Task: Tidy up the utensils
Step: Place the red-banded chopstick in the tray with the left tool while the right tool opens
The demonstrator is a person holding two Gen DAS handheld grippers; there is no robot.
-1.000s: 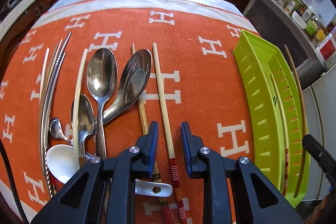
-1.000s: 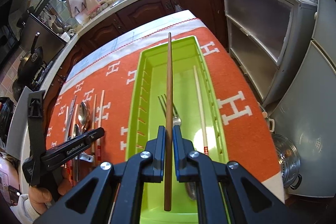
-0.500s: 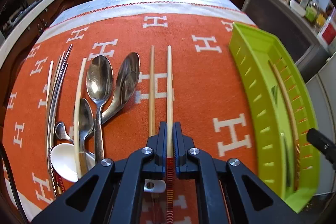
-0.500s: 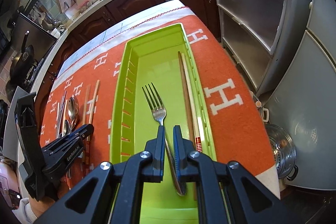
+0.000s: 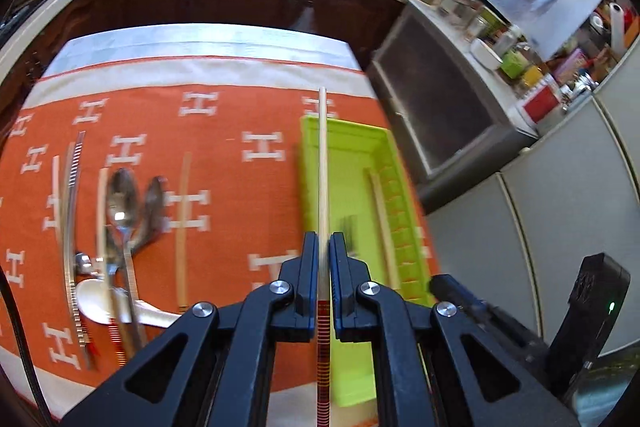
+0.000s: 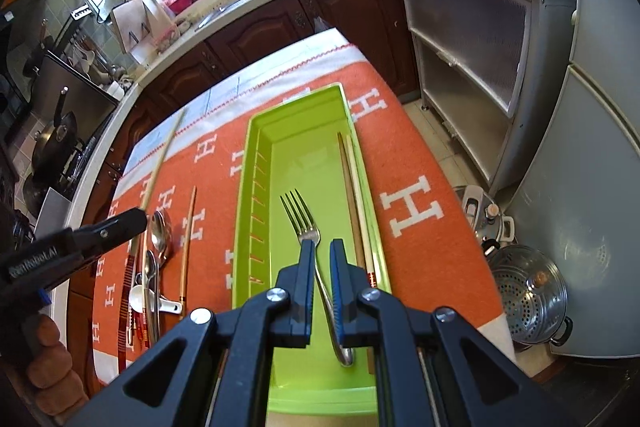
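Observation:
My left gripper (image 5: 323, 237) is shut on a pale chopstick (image 5: 322, 163) with a red-striped end. It is held in the air over the left rim of the green tray (image 5: 344, 125). In the right wrist view, that gripper (image 6: 136, 219) and its chopstick (image 6: 162, 163) hang left of the tray (image 6: 245, 211). My right gripper (image 6: 320, 247) hovers over the tray's near half. Its jaws stand a narrow gap apart with nothing between them. Below it in the tray lie a fork (image 6: 299, 215), a brown chopstick (image 6: 346, 195) and a pale chopstick (image 6: 359, 195).
On the orange cloth (image 6: 416, 163) left of the tray lie spoons (image 5: 122, 203), a wooden chopstick (image 5: 184, 227), a white ceramic spoon (image 5: 92, 301) and metal chopsticks (image 5: 72, 211). A grey cabinet (image 6: 472, 39) and a steamer pot (image 6: 528, 295) stand past the table's right edge.
My left gripper shut on the pale chopstick, lifted it off the cloth and carried it right to the tray. My right gripper let go of the brown chopstick, which now lies in the tray.

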